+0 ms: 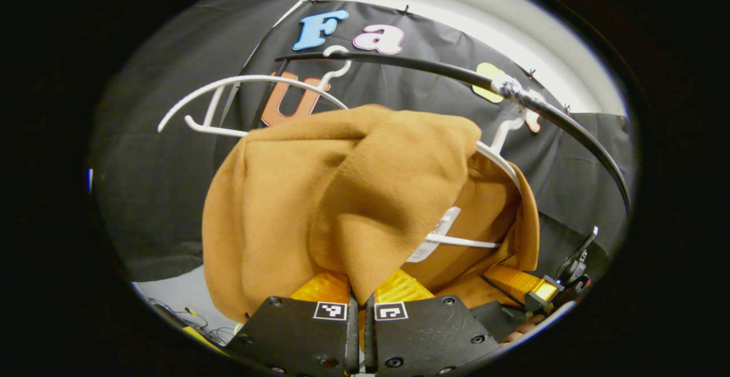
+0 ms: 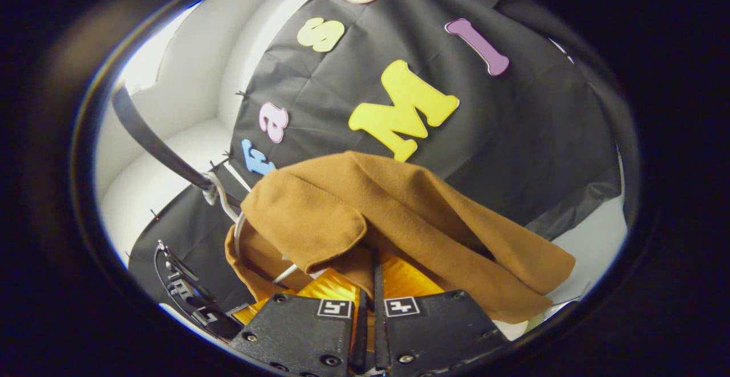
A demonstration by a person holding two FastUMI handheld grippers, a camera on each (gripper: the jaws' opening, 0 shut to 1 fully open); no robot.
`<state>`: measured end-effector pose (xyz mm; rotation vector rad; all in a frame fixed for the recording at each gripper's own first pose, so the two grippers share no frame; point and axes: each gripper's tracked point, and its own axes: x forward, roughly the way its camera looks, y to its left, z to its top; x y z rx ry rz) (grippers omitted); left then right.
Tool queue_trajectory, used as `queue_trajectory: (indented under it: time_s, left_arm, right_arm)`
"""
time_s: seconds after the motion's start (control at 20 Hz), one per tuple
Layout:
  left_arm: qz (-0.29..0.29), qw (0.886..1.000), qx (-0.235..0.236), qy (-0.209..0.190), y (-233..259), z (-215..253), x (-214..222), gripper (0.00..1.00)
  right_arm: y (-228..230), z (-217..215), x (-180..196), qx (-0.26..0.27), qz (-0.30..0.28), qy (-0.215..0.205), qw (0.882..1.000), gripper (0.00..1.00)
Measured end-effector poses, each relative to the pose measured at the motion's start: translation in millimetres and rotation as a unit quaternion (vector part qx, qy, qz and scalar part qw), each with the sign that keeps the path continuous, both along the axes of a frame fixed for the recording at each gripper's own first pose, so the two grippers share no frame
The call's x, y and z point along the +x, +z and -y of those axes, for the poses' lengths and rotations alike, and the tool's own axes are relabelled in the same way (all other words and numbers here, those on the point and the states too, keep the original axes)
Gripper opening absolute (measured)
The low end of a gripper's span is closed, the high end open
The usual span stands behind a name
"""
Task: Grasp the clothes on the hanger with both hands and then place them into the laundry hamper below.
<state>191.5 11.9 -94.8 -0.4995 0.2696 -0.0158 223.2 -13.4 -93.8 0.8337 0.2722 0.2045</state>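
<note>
Hanging from the black rail, a white hanger carries the brown garment; my left gripper is clenched on its lower fold, and my right gripper pinches the same cloth farther right.

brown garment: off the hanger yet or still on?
Still partly on. In the left gripper view the brown garment drapes over a white hanger hooked on the black rail; both tools are shut on its fabric.

Black rail and white hangers crowd above the garment; left side open
</note>
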Motion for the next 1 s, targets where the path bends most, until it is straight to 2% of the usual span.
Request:
queue_trajectory:
  time_s: [0.3, 0.4, 0.45, 0.55, 1.0]
  left_arm:
    - [0.023, 0.999, -0.012, 0.021, 27.6, -25.7, -11.6, 0.04]
    - [0.033, 0.999, -0.01, 0.028, 36.5, -35.5, -13.5, 0.04]
    - [0.035, 0.999, -0.013, 0.03, 40.5, -38.6, -13.3, 0.04]
    - [0.044, 0.998, -0.013, 0.037, 48.4, -48.1, -15.0, 0.04]
    - [0.062, 0.997, -0.014, 0.051, 68.8, -82.5, -15.2, 0.04]
  right_arm:
    - [28.7, 25.4, -5.0, 0.06, 0.029, -0.025, 0.997, 0.08]
    - [39.9, 34.9, -3.6, 0.096, 0.038, -0.033, 0.994, 0.08]
    - [31.3, 40.0, -11.1, 0.111, 0.04, -0.038, 0.992, 0.05]
    - [37.9, 49.5, -8.3, 0.136, 0.049, -0.046, 0.988, 0.07]
    - [58.8, 67.6, 1.5, 0.159, 0.07, -0.056, 0.983, 0.08]
